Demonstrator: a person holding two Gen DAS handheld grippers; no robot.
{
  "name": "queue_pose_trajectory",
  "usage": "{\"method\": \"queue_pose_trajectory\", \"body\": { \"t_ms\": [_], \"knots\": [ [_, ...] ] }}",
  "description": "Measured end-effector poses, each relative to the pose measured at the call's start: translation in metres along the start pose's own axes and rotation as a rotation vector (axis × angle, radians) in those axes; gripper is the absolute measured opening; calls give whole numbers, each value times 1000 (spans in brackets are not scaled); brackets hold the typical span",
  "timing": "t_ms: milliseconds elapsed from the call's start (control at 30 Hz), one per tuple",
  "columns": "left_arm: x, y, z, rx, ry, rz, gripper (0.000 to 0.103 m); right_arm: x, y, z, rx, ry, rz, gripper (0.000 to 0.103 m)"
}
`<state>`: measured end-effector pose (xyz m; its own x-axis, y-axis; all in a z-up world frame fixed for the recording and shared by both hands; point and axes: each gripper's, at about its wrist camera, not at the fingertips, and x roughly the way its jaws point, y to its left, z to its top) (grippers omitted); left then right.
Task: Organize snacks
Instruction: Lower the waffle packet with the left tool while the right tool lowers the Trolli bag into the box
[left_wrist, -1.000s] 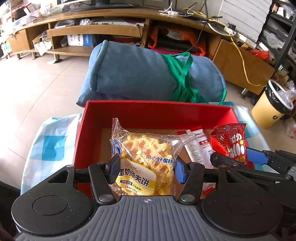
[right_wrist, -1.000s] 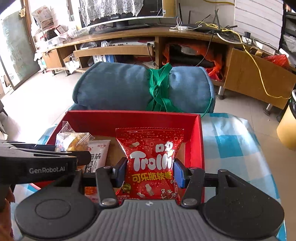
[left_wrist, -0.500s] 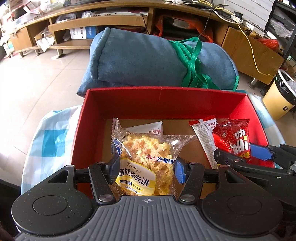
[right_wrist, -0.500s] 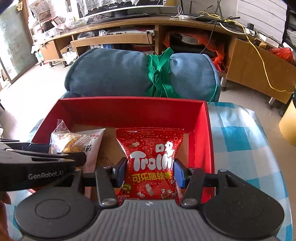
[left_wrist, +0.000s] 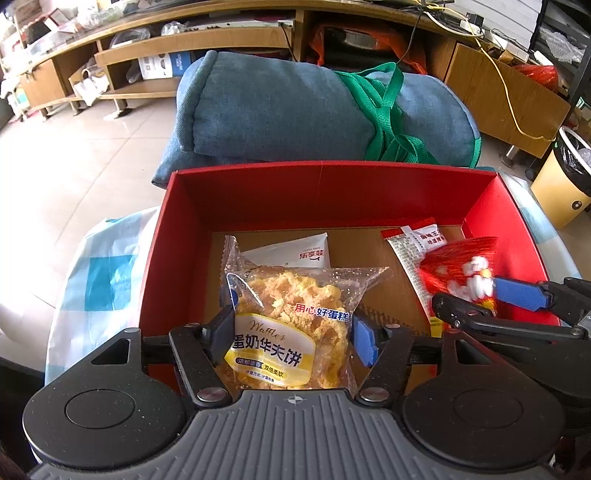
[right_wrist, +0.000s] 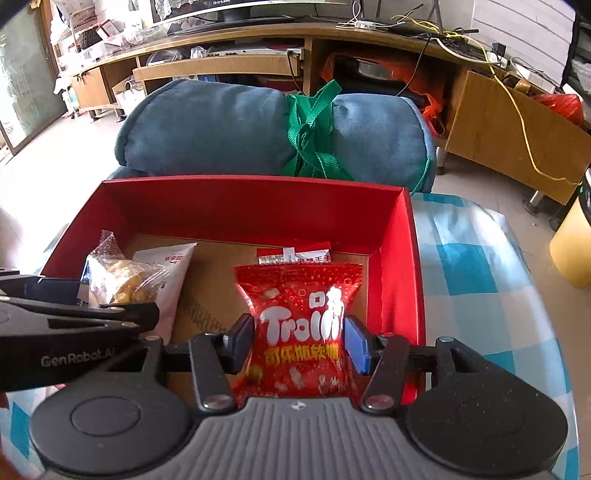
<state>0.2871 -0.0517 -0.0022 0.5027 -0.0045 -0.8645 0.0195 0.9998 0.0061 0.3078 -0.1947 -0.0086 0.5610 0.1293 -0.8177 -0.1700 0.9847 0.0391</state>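
Note:
My left gripper (left_wrist: 291, 338) is shut on a clear waffle cake packet (left_wrist: 291, 317) with a yellow label, held over the near left part of a red box (left_wrist: 332, 192). My right gripper (right_wrist: 297, 341) is shut on a red Trolli gummy packet (right_wrist: 299, 314), held over the box's near right part (right_wrist: 391, 258). The gummy packet and right gripper also show in the left wrist view (left_wrist: 458, 269). A white snack packet (left_wrist: 295, 251) and a red-and-white sachet (left_wrist: 417, 243) lie on the box's cardboard floor.
The box sits on a blue-and-white checked cloth (right_wrist: 472, 266). A rolled blue cushion with green straps (left_wrist: 295, 110) lies just behind the box. A yellow bin (left_wrist: 561, 184) stands at the right. Wooden shelving (right_wrist: 221, 62) runs along the back.
Both grippers have moved forward and down over the box with their packets still held. More of the box floor shows, and the white packet behind the waffle has come into view.

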Motion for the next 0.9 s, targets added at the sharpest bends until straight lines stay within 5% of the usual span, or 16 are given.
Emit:
{"method": "queue_pose_trajectory", "body": {
  "t_ms": [900],
  "knots": [
    [-30, 3, 2, -22, -89, 11, 86, -41, -1, 7, 19, -89, -8, 50]
  ]
}}
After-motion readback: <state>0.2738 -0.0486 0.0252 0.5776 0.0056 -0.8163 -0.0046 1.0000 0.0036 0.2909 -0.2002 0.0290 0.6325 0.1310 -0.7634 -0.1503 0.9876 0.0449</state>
